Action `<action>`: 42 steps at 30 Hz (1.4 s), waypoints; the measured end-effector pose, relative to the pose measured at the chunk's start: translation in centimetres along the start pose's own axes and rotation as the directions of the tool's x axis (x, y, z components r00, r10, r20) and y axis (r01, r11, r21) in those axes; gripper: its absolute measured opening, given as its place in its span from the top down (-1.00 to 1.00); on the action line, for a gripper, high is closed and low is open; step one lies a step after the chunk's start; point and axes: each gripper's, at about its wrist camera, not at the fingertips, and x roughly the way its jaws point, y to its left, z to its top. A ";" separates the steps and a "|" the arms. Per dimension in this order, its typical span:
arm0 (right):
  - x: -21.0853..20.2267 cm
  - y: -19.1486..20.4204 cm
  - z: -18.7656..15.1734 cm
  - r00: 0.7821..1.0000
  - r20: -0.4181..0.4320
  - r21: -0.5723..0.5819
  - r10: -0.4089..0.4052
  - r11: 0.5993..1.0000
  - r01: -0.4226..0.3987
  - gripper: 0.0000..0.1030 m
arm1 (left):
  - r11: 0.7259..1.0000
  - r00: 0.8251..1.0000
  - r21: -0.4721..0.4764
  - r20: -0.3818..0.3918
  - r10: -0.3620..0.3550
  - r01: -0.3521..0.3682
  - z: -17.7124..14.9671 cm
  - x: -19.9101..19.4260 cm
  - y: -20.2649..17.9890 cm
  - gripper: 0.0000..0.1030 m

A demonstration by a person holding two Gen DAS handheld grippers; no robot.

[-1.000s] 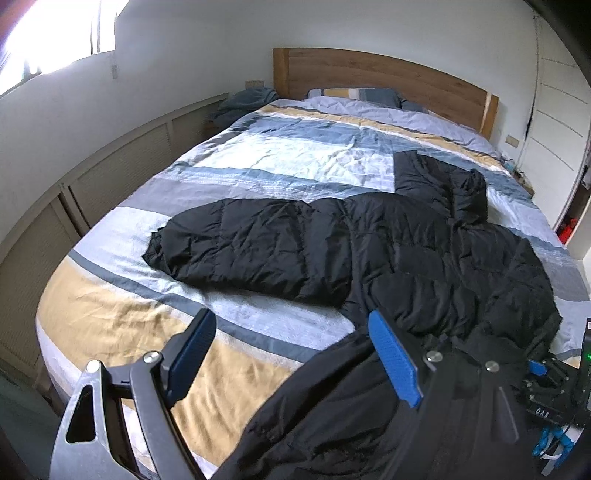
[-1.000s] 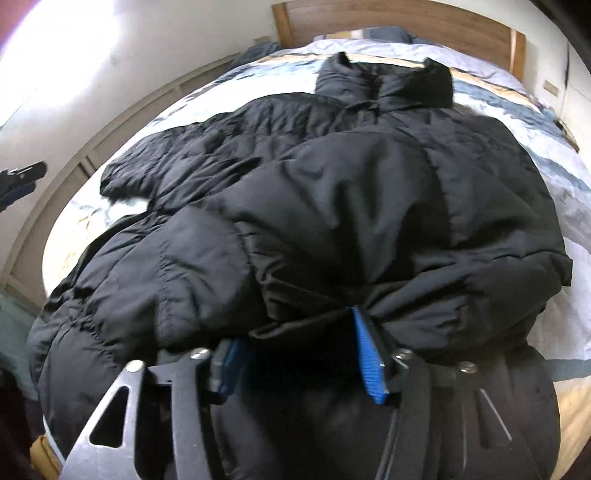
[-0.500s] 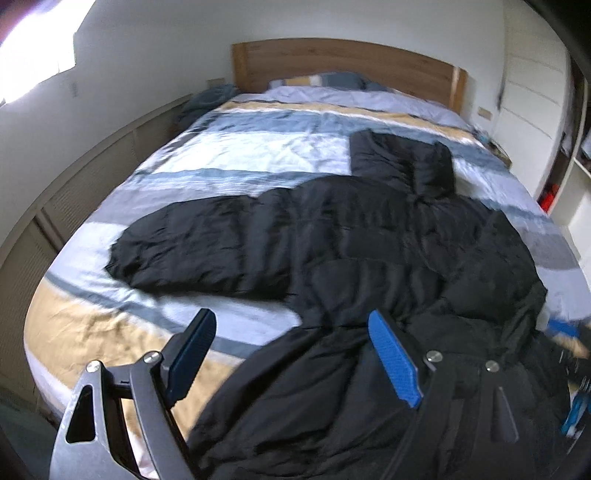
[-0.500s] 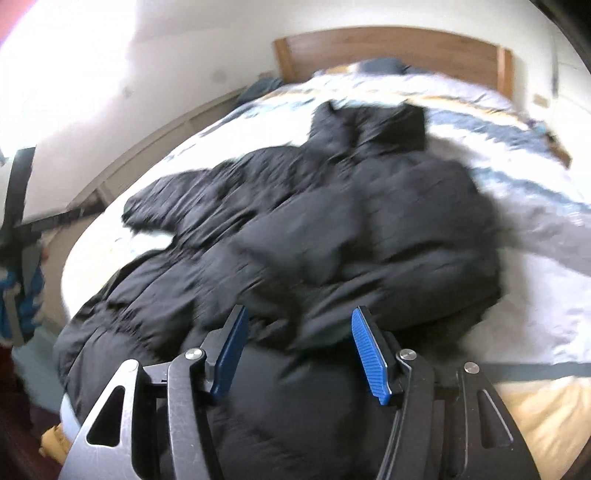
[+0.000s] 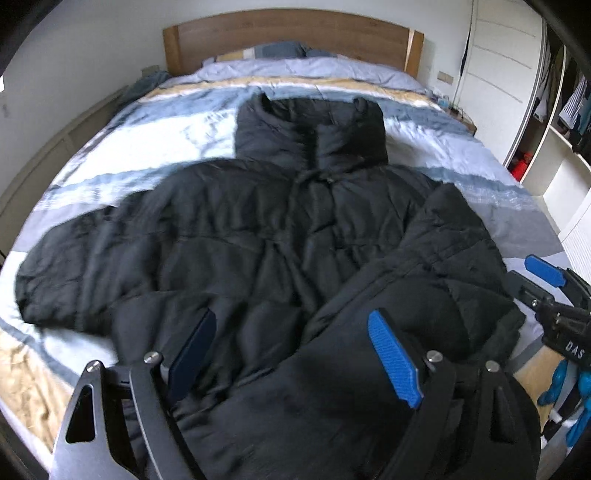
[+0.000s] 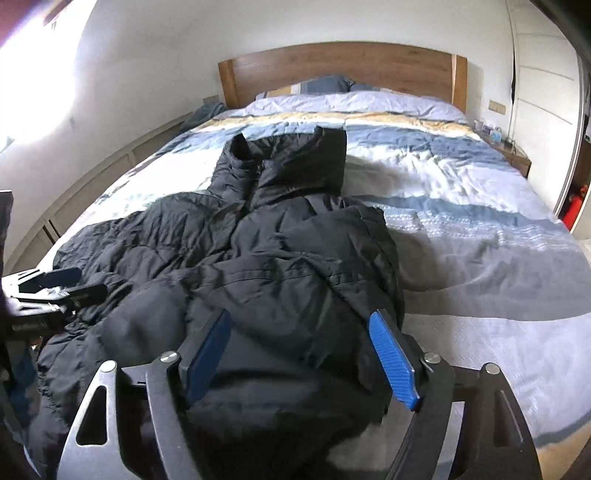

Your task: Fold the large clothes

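A large black puffer jacket (image 5: 280, 236) lies on the bed, collar toward the headboard. Its left sleeve (image 5: 74, 273) stretches out to the left. Its right sleeve is folded in over the body (image 5: 443, 266). My left gripper (image 5: 291, 354) is open above the jacket's lower hem, holding nothing. My right gripper (image 6: 299, 354) is open over the folded right side of the jacket (image 6: 295, 273), holding nothing. Each gripper shows in the other's view: the right one in the left wrist view (image 5: 554, 295), the left one in the right wrist view (image 6: 48, 288).
The bed has a striped blue, white and tan duvet (image 6: 461, 206) and a wooden headboard (image 5: 288, 33). Pillows (image 6: 328, 85) lie at the head. A low panelled wall (image 5: 44, 147) runs along the left. A wardrobe (image 5: 517, 74) and open shelves stand on the right.
My right gripper has opened, let go of the jacket fold and drawn back. My left gripper has moved right, over the jacket's hem. The right sleeve now lies folded over the body.
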 end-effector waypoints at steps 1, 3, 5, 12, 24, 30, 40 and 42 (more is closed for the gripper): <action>0.9 -0.2 0.0 1.000 -0.010 0.003 0.002 1.000 -0.002 -0.54 | 1.000 1.000 0.004 -0.009 0.005 -0.005 -0.1 0.9 -0.5 -0.65; 2.6 -0.5 -0.5 0.999 -0.039 0.006 -0.004 1.000 0.004 -0.54 | 0.999 0.999 0.017 -0.040 0.035 -0.035 -0.8 3.3 -0.9 -0.65; 4.5 -0.8 -1.5 0.997 -0.075 0.013 -0.004 1.000 0.005 -0.55 | 0.999 0.995 0.010 -0.086 0.044 -0.043 -2.1 5.5 -0.6 -0.66; 6.3 -1.4 -3.1 0.995 -0.096 0.062 0.032 0.998 -0.026 -0.61 | 1.000 0.996 0.000 -0.086 0.023 -0.023 -2.8 5.2 0.4 -0.65; 1.1 3.0 -6.1 0.997 -0.066 0.004 0.029 1.000 -0.029 -0.64 | 0.998 0.994 -0.002 -0.090 0.063 -0.064 -6.7 1.8 2.6 -0.65; -2.3 3.4 -6.8 0.997 -0.077 0.018 -0.005 1.000 0.007 -0.64 | 0.997 0.996 0.005 -0.045 0.082 -0.082 -7.0 -2.2 4.2 -0.65; -11.7 4.5 -7.3 0.998 0.042 0.102 -0.054 0.994 0.050 -0.68 | 0.993 0.999 -0.113 0.028 0.021 -0.018 -5.7 -10.3 13.1 -0.65; -13.5 4.5 -7.5 0.995 0.068 0.136 -0.076 0.988 0.066 -0.68 | 0.989 0.999 -0.150 0.050 0.012 -0.004 -5.2 -11.6 16.0 -0.65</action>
